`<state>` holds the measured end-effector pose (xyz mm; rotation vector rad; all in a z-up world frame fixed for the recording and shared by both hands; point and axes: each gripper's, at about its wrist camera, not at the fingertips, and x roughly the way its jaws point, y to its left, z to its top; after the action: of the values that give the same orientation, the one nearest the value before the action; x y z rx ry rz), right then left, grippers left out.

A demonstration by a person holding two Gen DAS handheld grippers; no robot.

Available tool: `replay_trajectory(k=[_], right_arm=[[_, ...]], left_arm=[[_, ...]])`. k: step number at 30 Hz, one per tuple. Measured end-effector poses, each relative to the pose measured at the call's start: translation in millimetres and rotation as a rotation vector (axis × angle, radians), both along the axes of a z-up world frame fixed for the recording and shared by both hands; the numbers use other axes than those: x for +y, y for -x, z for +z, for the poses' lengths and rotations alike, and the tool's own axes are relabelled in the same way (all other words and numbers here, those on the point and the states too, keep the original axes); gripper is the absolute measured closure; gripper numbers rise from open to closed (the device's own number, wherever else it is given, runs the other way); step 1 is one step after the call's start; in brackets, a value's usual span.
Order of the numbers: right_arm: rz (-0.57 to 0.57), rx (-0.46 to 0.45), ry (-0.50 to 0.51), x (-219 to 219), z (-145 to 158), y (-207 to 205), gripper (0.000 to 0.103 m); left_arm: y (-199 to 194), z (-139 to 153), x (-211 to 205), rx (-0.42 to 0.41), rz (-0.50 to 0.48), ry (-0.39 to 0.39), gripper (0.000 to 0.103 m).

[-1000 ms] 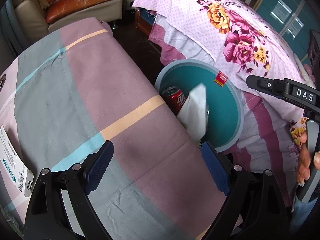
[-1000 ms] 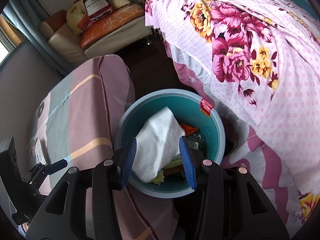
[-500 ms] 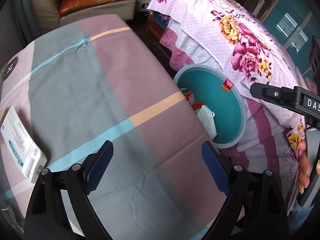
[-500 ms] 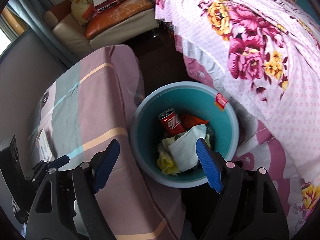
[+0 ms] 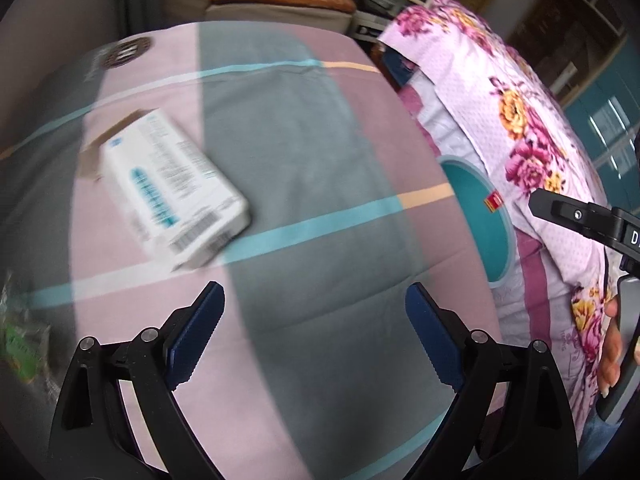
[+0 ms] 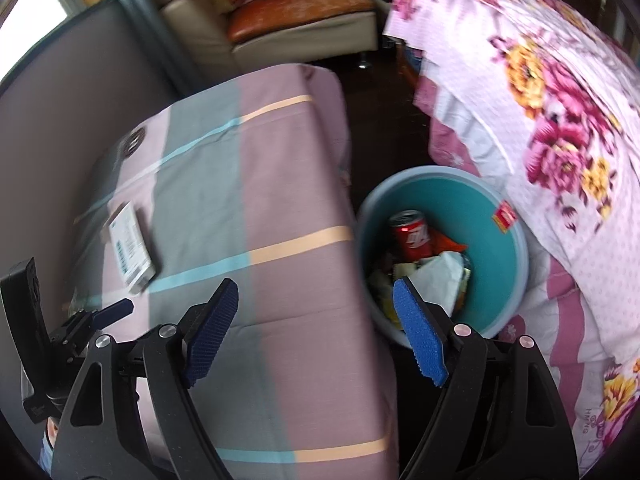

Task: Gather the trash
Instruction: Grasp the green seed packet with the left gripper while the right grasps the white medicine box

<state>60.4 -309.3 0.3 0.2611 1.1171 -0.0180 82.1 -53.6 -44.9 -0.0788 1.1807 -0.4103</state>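
A white box with blue print [image 5: 168,196] lies on the striped cloth-covered table [image 5: 304,152], ahead and left of my open, empty left gripper [image 5: 316,336]. The box also shows in the right wrist view [image 6: 130,248]. A teal bin [image 6: 508,264] stands on the floor between table and bed, holding a red can [image 6: 412,236], white tissue [image 6: 438,276] and other scraps. My right gripper [image 6: 316,332] is open and empty, over the table's edge beside the bin. The bin also shows in the left wrist view [image 5: 476,204].
A green wrapper [image 5: 20,348] lies at the table's left edge. A floral-covered bed [image 6: 560,120] stands close on the right. A sofa [image 6: 280,28] sits at the back. Dark floor [image 6: 380,88] lies between table and bed.
My right gripper opened and the white tissue dropped into the bin. Both grippers then swung left, away from the bin; the white box came into fuller view of the left gripper.
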Motion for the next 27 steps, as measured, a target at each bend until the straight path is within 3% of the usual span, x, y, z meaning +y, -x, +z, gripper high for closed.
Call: replay_trajectory(k=[9, 14, 21, 27], right_arm=[[0.197, 0.038, 0.034, 89.8, 4.4, -12.6, 0.025], [0.318, 0.064, 0.057, 143.7, 2.4, -16.4, 0.025], [0.423, 0.075, 0.090, 197.2, -5.0, -20.0, 0.025], [0.453, 0.072, 0.098, 215.4, -9.4, -31.5, 0.025]], left_arm=[[22.3, 16.7, 101.0, -0.027, 0.202, 0.000, 0.011], [39.4, 15.2, 165.4, -0.003, 0.389, 0.011, 0.011], [62.3, -12.8, 233.6, 0.095, 0.650, 0.136, 0.011], [51.9, -20.4, 246.4, 0.103, 0.724, 0.210, 0.011]])
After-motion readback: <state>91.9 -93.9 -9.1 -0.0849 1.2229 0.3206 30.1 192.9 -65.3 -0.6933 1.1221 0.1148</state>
